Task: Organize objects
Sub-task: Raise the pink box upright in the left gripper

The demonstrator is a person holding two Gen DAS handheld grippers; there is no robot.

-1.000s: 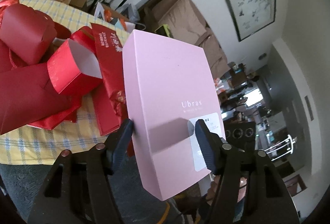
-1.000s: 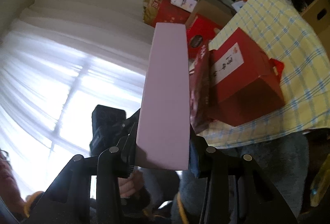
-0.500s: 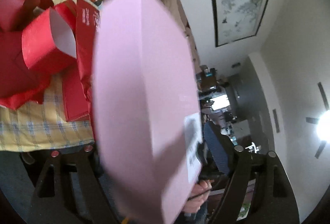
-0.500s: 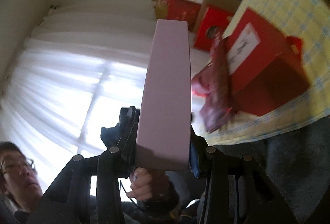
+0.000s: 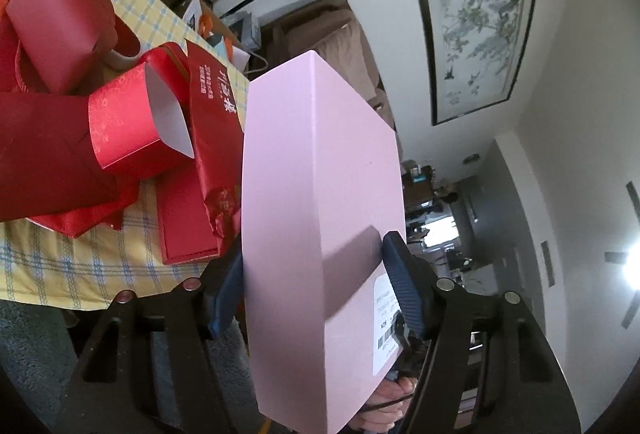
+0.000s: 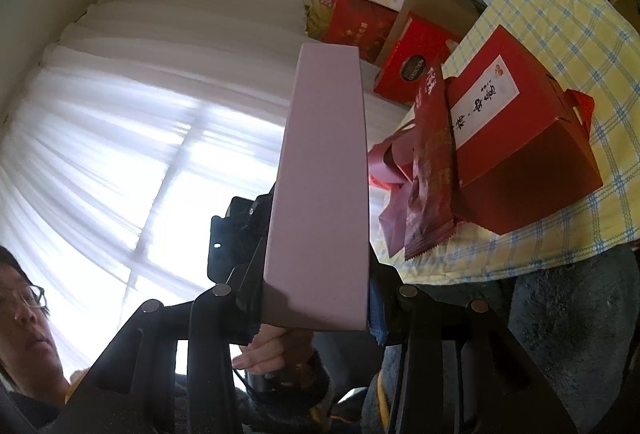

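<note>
1. My left gripper point(image 5: 316, 286) has its blue fingers point(image 5: 402, 288) on either side of the one pink box point(image 5: 320, 202); they are closing, and both touch its faces, so I read this as a pinch across the box's broad side near its lower end.
2. My right gripper point(image 6: 316, 308) pinches the same pink box point(image 6: 324, 194) across its narrow edge, fingers pressed against both sides, the box standing up out of them.
3. So the box hangs in the air between both grippers, in front of the tabletop edge and not resting on anything. A white barcode label point(image 5: 386, 318) sits on its lower right corner in the left view.
4. A hand point(image 6: 272, 348) shows below the box in the right view, wrapped on the other gripper's handle.
5. Just behind the box lies the tabletop, under a yellow checked cloth point(image 5: 60, 266), with a cluster of red packaging on it. In the left view I count one flat red box point(image 5: 184, 222), one long red packet with gold lettering point(image 5: 214, 138), one open red sleeve point(image 5: 136, 122) showing a white inside with nothing I can see in it, and one dark red carton point(image 5: 60, 22).
6. In the right view I count one red carton with a white label point(image 6: 516, 138) and one dark red foil packet point(image 6: 430, 170) leaning against it.
7. One framed ink painting point(image 5: 476, 30) hangs on the wall.
</note>
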